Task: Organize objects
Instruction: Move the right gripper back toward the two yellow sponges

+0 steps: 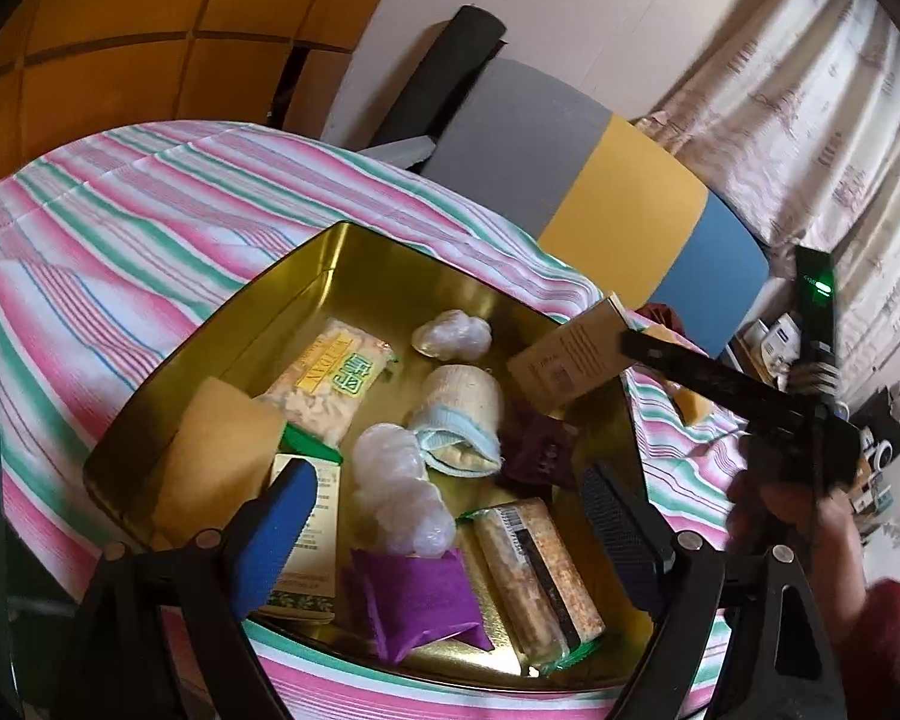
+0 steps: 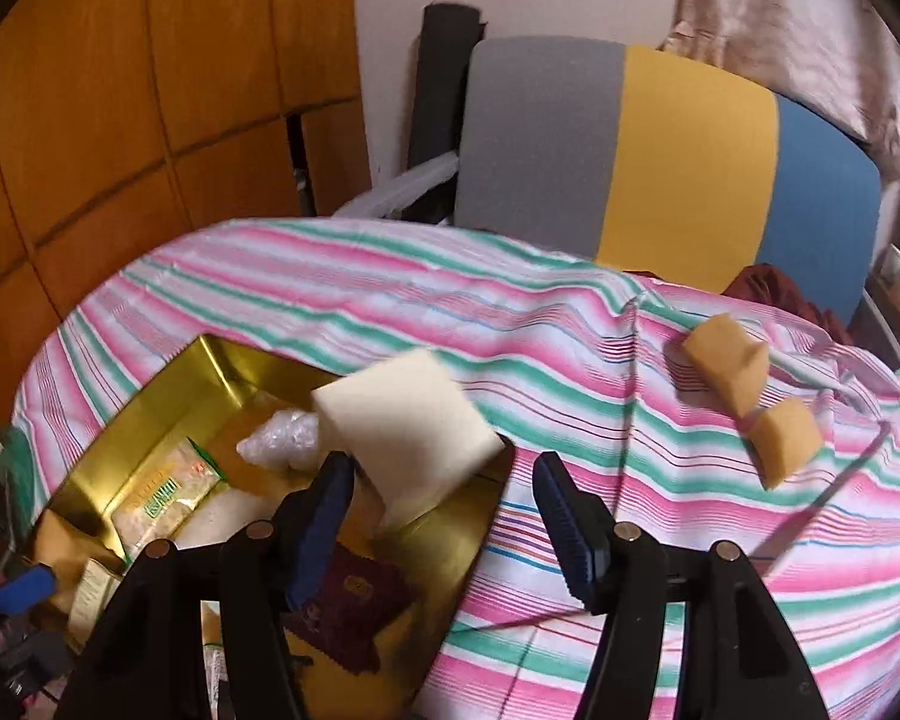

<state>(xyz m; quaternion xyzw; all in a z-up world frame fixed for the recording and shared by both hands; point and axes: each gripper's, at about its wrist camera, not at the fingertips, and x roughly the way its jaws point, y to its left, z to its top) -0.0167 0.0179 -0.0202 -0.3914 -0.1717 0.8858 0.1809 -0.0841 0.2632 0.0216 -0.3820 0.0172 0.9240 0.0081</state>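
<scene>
A gold tin tray point(image 1: 168, 420) is lying on a pink, green and white striped cloth point(image 1: 120, 222) and is holding assorted small goods: a bag of pale snacks with a yellow label point(image 1: 330, 384), two white bubble-wrap bundles point(image 1: 399, 486), a rolled cream sock with a blue cuff point(image 1: 462, 414), a dark maroon pouch point(image 1: 537, 450), a purple pouch point(image 1: 417, 594), a long wrapped cereal bar point(image 1: 537, 570) and a tan sponge point(image 1: 210, 456). The left gripper point(image 1: 450, 516) is hovering over the near part of the tray, its blue-padded jaws standing wide apart and gripping nothing. The right gripper point(image 2: 444, 516) is likewise standing spread, its pads empty; a cream box point(image 2: 408, 414) is appearing tilted and blurred just ahead of its left finger, over the tray's right corner, and whether it is touching that finger cannot be told. In the left wrist view the same box is showing above the tray's right rim, beside the right tool. Two tan sponge blocks point(image 2: 750, 390) are lying on the cloth well to the right of the tray. A grey, yellow and blue chair back point(image 2: 660, 138) is standing behind the table.
</scene>
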